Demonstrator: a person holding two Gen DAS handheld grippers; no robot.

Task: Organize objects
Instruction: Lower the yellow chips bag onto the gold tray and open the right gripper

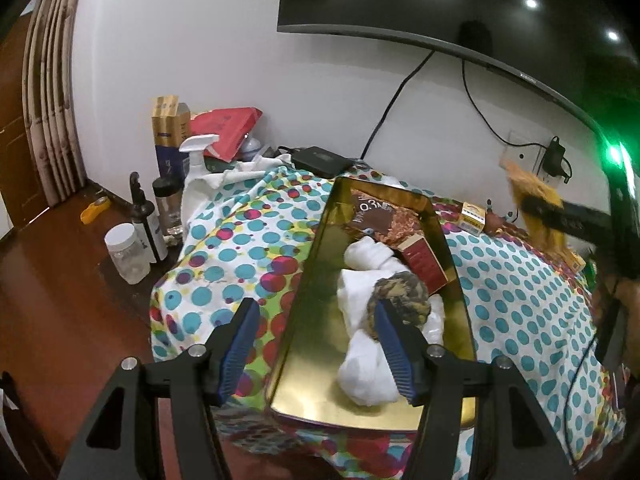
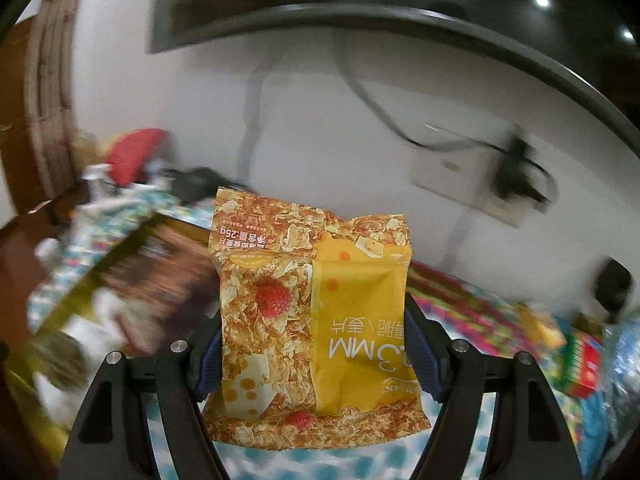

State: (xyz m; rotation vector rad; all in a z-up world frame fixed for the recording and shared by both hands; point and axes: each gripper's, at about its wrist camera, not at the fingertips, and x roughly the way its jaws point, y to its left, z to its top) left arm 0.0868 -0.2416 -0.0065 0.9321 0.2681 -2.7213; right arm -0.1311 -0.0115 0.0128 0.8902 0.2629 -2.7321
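Left wrist view. Left gripper [image 1: 316, 344]: jaws spread apart, holding nothing, straddling the near left wall of the gold tin tray [image 1: 308, 280]. The tray is shallow, rectangular and glossy metal, and rests on a polka-dot cloth [image 1: 520, 300]. Inside it: soft white rolled socks [image 1: 370, 258], a mottled olive knit bundle [image 1: 404, 294], a stiff red carton [image 1: 424, 264] and a brown snack packet [image 1: 372, 216] at the far end. The right gripper's arm shows at the right edge, carrying a yellow packet, well apart from the tray.

Right wrist view. Right gripper [image 2: 316, 356]: clamped on the yellow snack packet [image 2: 316, 320], a crinkled, puffy foil pouch held upright, clear of the cloth. The background is motion-blurred.

Handling note, as a judgement: lower the pouch flat into the tray's bare near end before letting go. A light squeeze is enough, since the contents are likely brittle.
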